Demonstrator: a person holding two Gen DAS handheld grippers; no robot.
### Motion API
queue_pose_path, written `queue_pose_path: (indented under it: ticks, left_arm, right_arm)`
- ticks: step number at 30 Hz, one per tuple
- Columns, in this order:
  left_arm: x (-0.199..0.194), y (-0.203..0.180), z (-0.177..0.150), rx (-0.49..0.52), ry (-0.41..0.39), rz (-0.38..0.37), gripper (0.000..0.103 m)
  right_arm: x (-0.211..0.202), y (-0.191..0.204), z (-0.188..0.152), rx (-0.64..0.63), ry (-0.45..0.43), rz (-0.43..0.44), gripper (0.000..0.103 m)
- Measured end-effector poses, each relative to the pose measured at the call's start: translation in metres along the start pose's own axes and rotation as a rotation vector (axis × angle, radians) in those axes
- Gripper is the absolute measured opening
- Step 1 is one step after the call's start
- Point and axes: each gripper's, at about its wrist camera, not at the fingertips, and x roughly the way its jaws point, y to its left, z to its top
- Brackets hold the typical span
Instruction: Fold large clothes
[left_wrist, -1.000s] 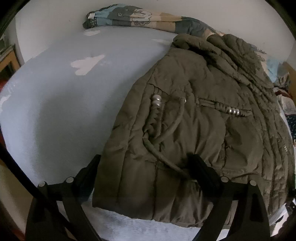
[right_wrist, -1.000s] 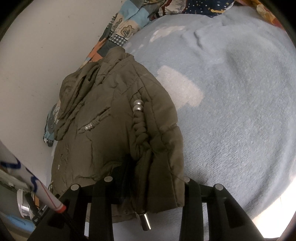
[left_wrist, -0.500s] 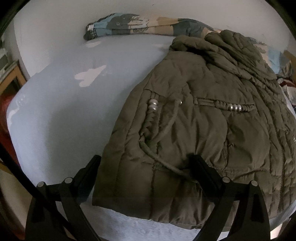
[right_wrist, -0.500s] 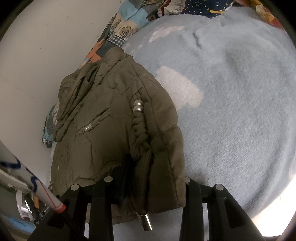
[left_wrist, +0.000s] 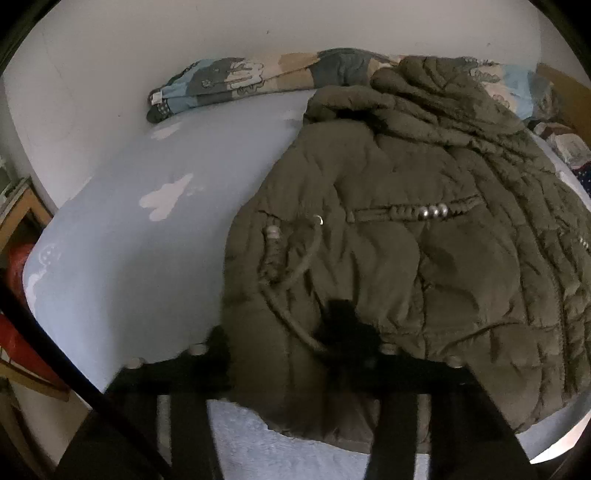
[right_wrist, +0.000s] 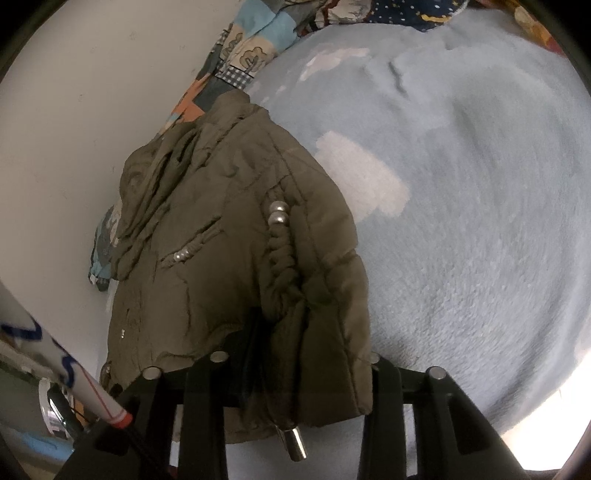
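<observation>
An olive padded jacket (left_wrist: 406, 236) lies on a light blue fleece blanket (left_wrist: 129, 251), its hood bunched toward the wall. My left gripper (left_wrist: 282, 339) is shut on the jacket's near hem, beside a drawcord (left_wrist: 291, 280); fabric fills the gap between its fingers. In the right wrist view the same jacket (right_wrist: 221, 240) hangs from my right gripper (right_wrist: 310, 362), which is shut on a hem corner. A metal cord end (right_wrist: 295, 443) dangles below that corner. The right-hand finger is mostly hidden by fabric.
A patchwork quilt (left_wrist: 236, 81) lies along the white wall behind the jacket, also seen as quilt (right_wrist: 240, 48). Wooden furniture (left_wrist: 18, 206) and a red object (left_wrist: 14, 295) stand left of the bed. A white pole with a red tip (right_wrist: 74, 376) crosses low left. The blanket (right_wrist: 461, 221) spreads right.
My left gripper's fingers have come together on the jacket's hem, and its view has shifted and blurred. The right gripper keeps its hold on the hem corner, almost unmoved.
</observation>
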Motion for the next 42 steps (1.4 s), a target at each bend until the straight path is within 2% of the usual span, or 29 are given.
queue_pose_path:
  ticks: [1, 2, 4, 8, 13, 26, 33, 42]
  left_arm:
    - [-0.001, 0.003, 0.001, -0.014, -0.002, -0.014, 0.03]
    - [-0.003, 0.006, 0.002, -0.027, -0.002, -0.027, 0.028]
    - [-0.005, 0.012, 0.003, -0.061, -0.005, -0.065, 0.023]
    - [-0.014, 0.018, 0.005, -0.088, -0.035, -0.112, 0.02]
    - [-0.029, 0.021, 0.006, -0.096, -0.096, -0.148, 0.018]
    - [-0.071, 0.035, 0.002, -0.102, -0.122, -0.231, 0.017]
    - [-0.09, 0.036, 0.025, -0.065, -0.181, -0.241, 0.018]
    - [-0.101, 0.04, 0.043, -0.061, -0.206, -0.246, 0.018]
  right_arm:
    - [-0.004, 0.003, 0.0, -0.02, -0.021, 0.002, 0.022]
    - [-0.008, 0.009, 0.0, -0.053, -0.037, 0.007, 0.018]
    - [-0.014, 0.018, -0.001, -0.105, -0.064, -0.006, 0.016]
    - [-0.02, 0.02, 0.0, -0.111, -0.083, 0.012, 0.014]
    - [-0.038, 0.03, 0.001, -0.14, -0.12, 0.053, 0.013]
    - [-0.087, 0.04, -0.009, -0.125, -0.13, 0.158, 0.012]
    - [-0.106, 0.056, 0.007, -0.124, -0.149, 0.222, 0.012]
    - [-0.117, 0.075, 0.029, -0.143, -0.173, 0.253, 0.012]
